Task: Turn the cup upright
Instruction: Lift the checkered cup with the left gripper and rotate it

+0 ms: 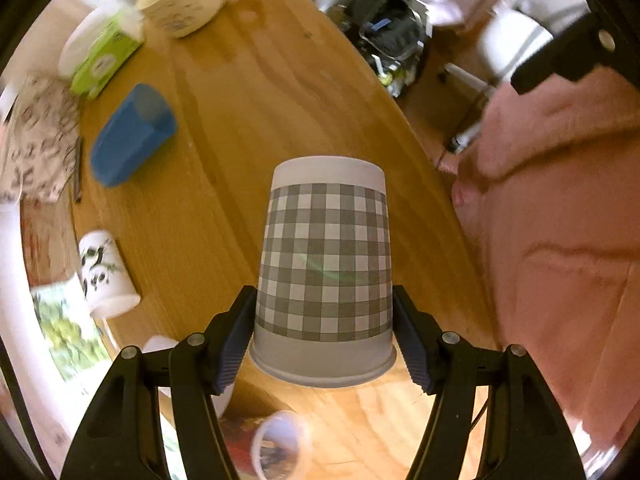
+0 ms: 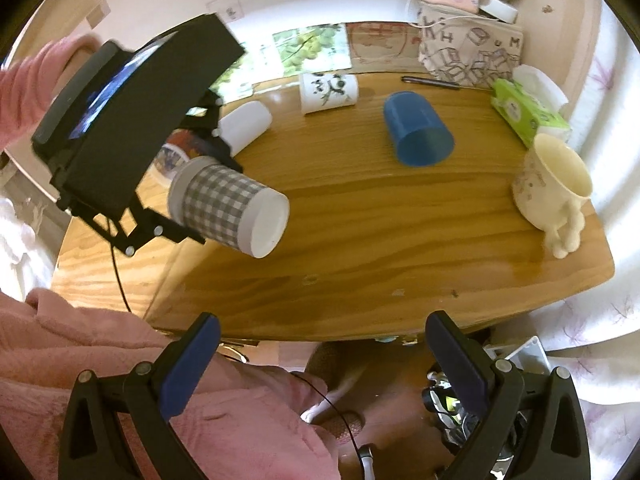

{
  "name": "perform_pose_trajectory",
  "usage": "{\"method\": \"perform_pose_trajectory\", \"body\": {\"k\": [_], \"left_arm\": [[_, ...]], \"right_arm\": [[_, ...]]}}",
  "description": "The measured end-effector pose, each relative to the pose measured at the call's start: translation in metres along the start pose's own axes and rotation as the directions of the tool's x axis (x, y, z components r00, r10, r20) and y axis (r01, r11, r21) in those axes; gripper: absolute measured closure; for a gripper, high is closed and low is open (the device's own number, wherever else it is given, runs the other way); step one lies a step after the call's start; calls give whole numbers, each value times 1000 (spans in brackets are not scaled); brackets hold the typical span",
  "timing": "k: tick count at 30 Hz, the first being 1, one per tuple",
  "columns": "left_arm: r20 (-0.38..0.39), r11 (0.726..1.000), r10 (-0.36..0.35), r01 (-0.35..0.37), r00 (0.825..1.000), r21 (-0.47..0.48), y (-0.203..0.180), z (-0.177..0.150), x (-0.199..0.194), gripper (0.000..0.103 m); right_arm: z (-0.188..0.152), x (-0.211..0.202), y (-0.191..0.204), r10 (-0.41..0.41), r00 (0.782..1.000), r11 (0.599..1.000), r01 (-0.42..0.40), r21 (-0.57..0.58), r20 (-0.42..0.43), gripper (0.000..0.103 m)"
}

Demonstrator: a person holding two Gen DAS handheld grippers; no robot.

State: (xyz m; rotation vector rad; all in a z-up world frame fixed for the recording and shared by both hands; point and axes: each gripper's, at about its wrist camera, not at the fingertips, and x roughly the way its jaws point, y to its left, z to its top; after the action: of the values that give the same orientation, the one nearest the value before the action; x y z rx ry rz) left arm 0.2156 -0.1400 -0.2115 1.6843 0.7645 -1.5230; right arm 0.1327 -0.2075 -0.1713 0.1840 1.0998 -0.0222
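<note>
Left gripper (image 1: 324,344) had both pads clamped on checked cup (image 1: 325,268) near its rim, cup held off table (image 1: 248,128), base pointing fwd away from claw. Blue cup (image 2: 418,128) lay on its side beyond. Right gripper (image 2: 320,364) was spread wide, nothing btwn fingers, hanging off table's near edge.

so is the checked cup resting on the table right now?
No: in the right wrist view the checked cup hangs above the table, clamped by the left gripper.

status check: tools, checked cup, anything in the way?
Left tool shut on checked paper cup, held on its side above table. Right tool open, empty. Blue cup lying clear beyond.
</note>
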Motion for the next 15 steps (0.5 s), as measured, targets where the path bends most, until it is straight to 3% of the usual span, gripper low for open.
{"method": "perform_pose_trajectory", "body": {"k": [2,7,15], "left_arm": [[14,999,-17,17,1000,51,-2,-2,1,34],[67,985,31,-42,997,166,-12,-3,1,34],[45,973,26,-36,999,228,-16,-8,23,34]], "right_arm": [[0,2,3,5,1000,1000,-4,-7,1,0],[-2,7,4,11,1000,1000,-11,11,-11,0],[-2,14,6,17,999,1000,-17,24,-39,0]]}}
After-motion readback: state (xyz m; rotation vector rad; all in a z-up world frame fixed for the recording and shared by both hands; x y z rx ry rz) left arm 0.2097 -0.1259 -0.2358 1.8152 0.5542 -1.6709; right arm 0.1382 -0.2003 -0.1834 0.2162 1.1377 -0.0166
